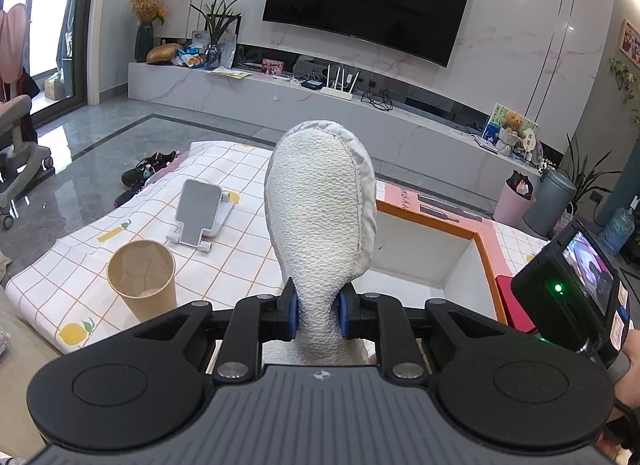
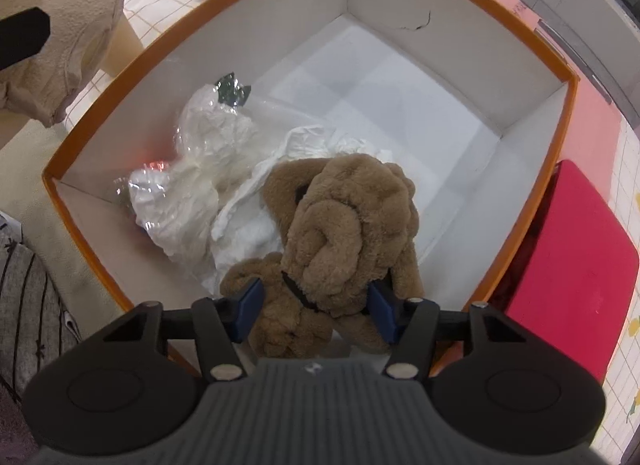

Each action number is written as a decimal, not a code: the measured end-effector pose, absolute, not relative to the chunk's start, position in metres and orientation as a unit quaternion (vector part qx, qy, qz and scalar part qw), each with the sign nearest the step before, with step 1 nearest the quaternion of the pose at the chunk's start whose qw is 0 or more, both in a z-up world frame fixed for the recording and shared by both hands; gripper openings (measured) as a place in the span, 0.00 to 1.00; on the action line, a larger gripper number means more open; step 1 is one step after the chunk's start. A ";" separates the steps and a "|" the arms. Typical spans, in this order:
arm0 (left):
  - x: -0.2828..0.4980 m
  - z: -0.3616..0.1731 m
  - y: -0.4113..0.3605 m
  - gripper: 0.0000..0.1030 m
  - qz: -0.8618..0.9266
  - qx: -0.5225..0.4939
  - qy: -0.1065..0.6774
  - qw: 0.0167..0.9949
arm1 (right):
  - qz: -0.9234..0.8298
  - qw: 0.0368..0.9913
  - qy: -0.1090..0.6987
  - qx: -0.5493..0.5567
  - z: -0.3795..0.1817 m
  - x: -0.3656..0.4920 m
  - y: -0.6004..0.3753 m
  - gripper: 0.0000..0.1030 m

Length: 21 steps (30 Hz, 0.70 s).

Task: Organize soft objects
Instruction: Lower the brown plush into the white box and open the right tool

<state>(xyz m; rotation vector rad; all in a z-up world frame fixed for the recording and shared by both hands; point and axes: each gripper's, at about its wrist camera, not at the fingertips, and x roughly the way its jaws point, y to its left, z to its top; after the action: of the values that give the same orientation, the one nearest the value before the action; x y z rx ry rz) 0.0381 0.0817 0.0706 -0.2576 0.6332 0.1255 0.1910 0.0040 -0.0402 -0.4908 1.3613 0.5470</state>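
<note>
My left gripper [image 1: 317, 313] is shut on a white-grey soft slipper [image 1: 320, 205], held upright above the checked cloth, next to the orange-rimmed white box [image 1: 460, 257]. My right gripper [image 2: 314, 309] hangs over the same box [image 2: 532, 201], its blue pads on either side of a brown plush toy [image 2: 348, 225] that reaches down into the box. Crumpled white plastic bags [image 2: 200, 169] and white cloth [image 2: 256, 217] lie on the box floor beside the toy. The right gripper's body also shows at the right edge of the left wrist view [image 1: 580, 289].
A brown paper cup [image 1: 142, 273] and a grey phone stand [image 1: 200, 213] stand on the checked cloth [image 1: 224, 265] left of the box. A red object [image 2: 576, 265] lies right of the box. A beige cushion [image 2: 68, 25] is at the box's left. A TV cabinet [image 1: 320, 101] is behind.
</note>
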 end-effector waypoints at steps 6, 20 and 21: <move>0.038 0.069 0.088 0.21 0.064 -0.137 0.311 0.938 | 0.253 0.744 0.581 -0.211 -0.003 0.199 0.003 0.75; 0.039 0.064 0.088 0.21 0.063 -0.135 0.317 0.937 | 0.220 0.728 0.597 -0.255 -0.063 0.213 0.024 0.19; 0.040 0.063 0.088 0.21 0.062 -0.134 0.319 0.936 | 0.220 0.728 0.599 -0.251 -0.065 0.215 0.023 0.20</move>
<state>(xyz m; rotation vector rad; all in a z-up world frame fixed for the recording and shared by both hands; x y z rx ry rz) 0.0404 0.0878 0.0633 -0.2748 0.6513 0.1261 0.2148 0.0233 -0.0651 -0.5534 1.3193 0.4843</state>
